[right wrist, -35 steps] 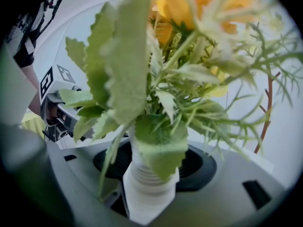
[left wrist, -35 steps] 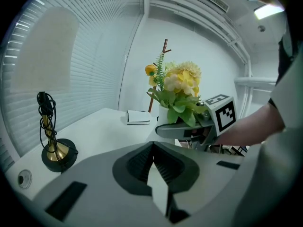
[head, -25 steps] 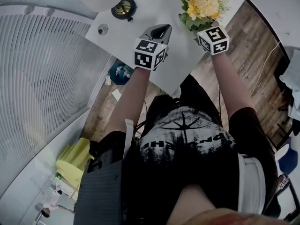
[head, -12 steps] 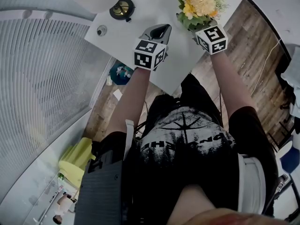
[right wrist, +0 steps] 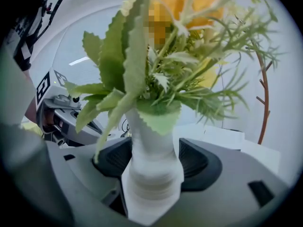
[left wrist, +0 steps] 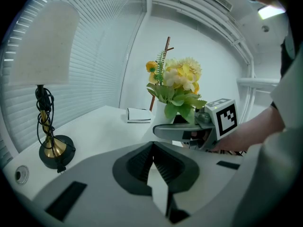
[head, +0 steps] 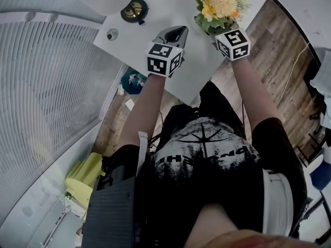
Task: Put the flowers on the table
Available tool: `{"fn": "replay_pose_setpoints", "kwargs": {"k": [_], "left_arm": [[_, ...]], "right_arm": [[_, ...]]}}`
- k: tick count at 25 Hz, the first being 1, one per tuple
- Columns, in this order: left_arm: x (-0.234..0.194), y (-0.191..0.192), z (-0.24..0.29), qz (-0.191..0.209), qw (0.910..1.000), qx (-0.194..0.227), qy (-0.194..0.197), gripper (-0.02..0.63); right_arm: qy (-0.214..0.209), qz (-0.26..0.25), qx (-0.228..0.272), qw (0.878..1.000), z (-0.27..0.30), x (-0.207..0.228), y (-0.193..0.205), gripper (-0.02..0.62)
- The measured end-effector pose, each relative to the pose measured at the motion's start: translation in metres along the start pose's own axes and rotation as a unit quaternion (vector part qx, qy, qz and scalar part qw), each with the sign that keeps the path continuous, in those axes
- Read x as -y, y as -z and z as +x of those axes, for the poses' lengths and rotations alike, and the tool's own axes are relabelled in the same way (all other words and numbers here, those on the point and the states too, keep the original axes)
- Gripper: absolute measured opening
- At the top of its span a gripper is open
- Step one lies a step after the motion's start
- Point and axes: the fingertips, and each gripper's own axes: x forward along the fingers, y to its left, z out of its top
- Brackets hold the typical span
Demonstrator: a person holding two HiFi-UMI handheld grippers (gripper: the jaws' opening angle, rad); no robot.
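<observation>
Both forearms reach forward over the white surface [head: 170,9]. The flowers [head: 220,4] stand upright in a white vase [right wrist: 151,126] at its right corner, between the right gripper's [right wrist: 155,162] opening fingers. The left gripper [left wrist: 151,150] hovers just beside, its fingers pressed together and empty.

shirt: You wear a black short-sleeved T-shirt [head: 207,164] printed in pale grey with a compass star, a treeline and block letters.
strap: A white strap [head: 141,148] runs down your left side.
pouch: A dark grey ribbed pouch [head: 111,213] hangs at your left hip.
left tongs: Your left tongs [left wrist: 152,148] have a smooth grey shell, black ribbed pads and a white marker cube [head: 164,59] with black squares.
right tongs: Your right tongs [right wrist: 156,157] are built the same, with a second marker cube [head: 234,44]. Their jaws are opening, with the white vase [right wrist: 151,183] between them.
</observation>
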Motion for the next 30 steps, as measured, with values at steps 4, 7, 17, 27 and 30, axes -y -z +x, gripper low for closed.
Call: {"fn": "replay_pose_setpoints", "kwargs": {"k": [4, 7, 17, 27, 30], "left_arm": [[0.002, -0.005, -0.002, 0.006, 1.0000, 0.005, 0.002, 0.012], [0.006, -0.008, -0.004, 0.010, 0.9999, 0.006, 0.006, 0.012], [0.030, -0.019, -0.019, 0.043, 0.9986, 0.017, 0.027, 0.012], [0.057, -0.037, -0.042, 0.075, 0.9950, 0.042, 0.052, 0.012], [0.062, -0.039, -0.052, 0.081, 0.9941, 0.048, 0.055, 0.012]], "right_arm": [[0.006, 0.005, -0.009, 1.000, -0.007, 0.000, 0.004, 0.295], [0.013, 0.013, -0.014, 1.000, -0.017, -0.001, 0.007, 0.295], [0.051, 0.045, -0.014, 0.998, -0.064, -0.010, 0.013, 0.295], [0.070, 0.028, 0.002, 0.997, -0.104, -0.040, -0.015, 0.267], [0.073, 0.021, 0.014, 0.997, -0.114, -0.053, -0.025, 0.181]]}}
